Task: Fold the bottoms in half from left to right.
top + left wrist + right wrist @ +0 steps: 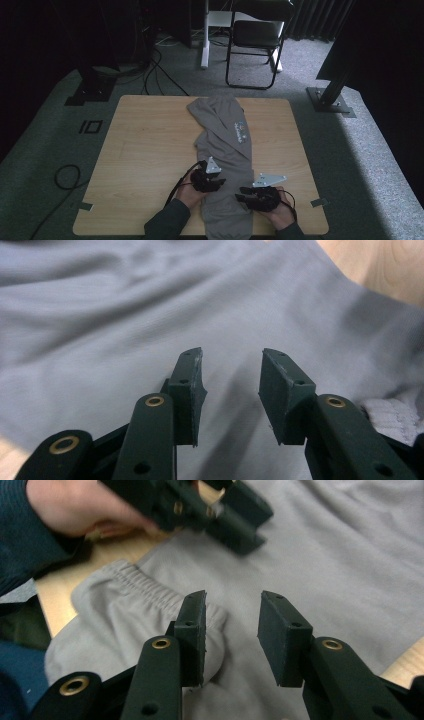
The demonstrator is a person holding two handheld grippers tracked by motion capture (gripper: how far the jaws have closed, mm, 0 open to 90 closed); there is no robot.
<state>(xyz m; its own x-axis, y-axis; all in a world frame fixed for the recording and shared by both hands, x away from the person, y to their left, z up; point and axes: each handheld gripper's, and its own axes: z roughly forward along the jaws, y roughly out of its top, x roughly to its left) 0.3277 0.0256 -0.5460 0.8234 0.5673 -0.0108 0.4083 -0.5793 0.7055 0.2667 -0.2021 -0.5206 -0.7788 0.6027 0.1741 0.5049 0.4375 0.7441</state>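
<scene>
A grey garment [225, 145] with a small blue logo lies folded into a long strip down the middle of the wooden table [150, 145]. My left gripper [221, 183] is open at the strip's left edge near the front. In the left gripper view its jaws [232, 357] stand apart just above the grey cloth [150, 305], nothing between them. My right gripper [241, 193] is open at the strip's right edge, facing the left one. In the right gripper view it [232, 600] hovers over a ribbed cuff [135, 580], with the left gripper [240, 525] beyond.
A folding chair [255, 35] and a white post stand on the carpet past the table's far edge. Cables [67, 175] trail on the floor at left. Metal stand bases [330, 100] flank the table. Bare wood lies on both sides of the garment.
</scene>
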